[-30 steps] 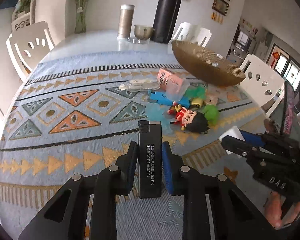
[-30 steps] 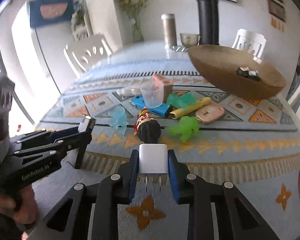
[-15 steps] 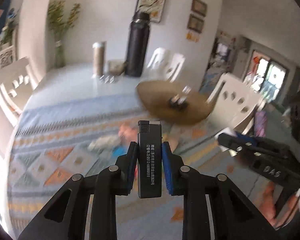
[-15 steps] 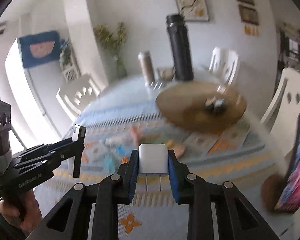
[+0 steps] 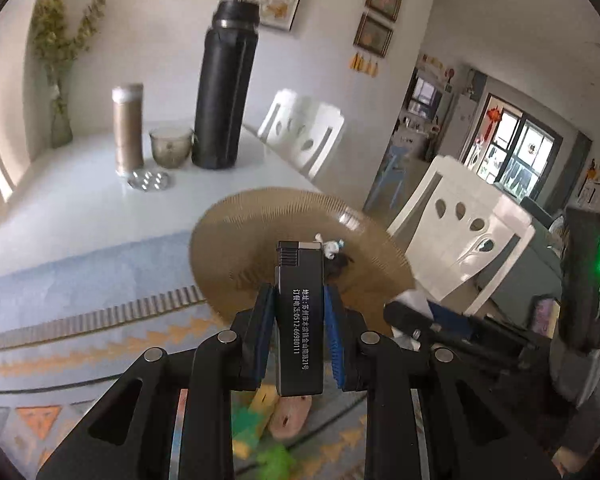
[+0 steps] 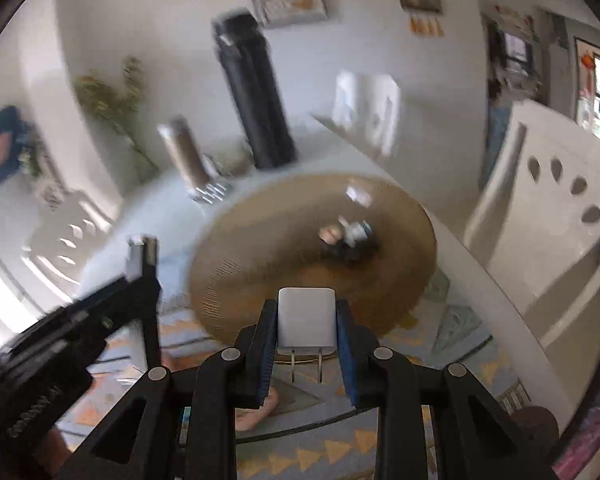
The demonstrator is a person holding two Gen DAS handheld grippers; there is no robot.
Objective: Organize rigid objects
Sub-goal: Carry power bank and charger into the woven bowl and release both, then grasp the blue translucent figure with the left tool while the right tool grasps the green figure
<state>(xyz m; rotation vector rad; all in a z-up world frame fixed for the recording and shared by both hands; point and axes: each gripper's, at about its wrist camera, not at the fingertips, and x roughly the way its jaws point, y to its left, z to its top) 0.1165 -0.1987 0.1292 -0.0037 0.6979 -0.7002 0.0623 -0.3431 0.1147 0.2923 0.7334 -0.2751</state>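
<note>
My left gripper (image 5: 299, 303) is shut on a black lighter (image 5: 299, 320) with white print, held upright in front of the woven brown bowl (image 5: 236, 248). My right gripper (image 6: 306, 320) is shut on a white plug charger (image 6: 306, 316) whose two prongs point back toward the camera. It hangs before the same bowl (image 6: 260, 264), which holds a small dark toy figure (image 6: 350, 240). In the right wrist view the left gripper (image 6: 142, 256) shows at the left with the lighter (image 6: 140, 258). In the left wrist view the right gripper (image 5: 410, 312) shows at the right.
A tall black flask (image 5: 226, 88), a tan tumbler (image 5: 128, 128), a glass cup (image 5: 171, 146) and a metal coaster (image 5: 149, 180) stand at the back of the table. White chairs (image 5: 464, 240) line the right side. A pink slipper toy (image 5: 290, 418) and green toys (image 5: 276, 460) lie on the patterned cloth (image 5: 80, 320) below my fingers.
Both grippers have risen and swung from the toy pile toward the brown bowl, which now fills the middle of both views. Each grip is unchanged.
</note>
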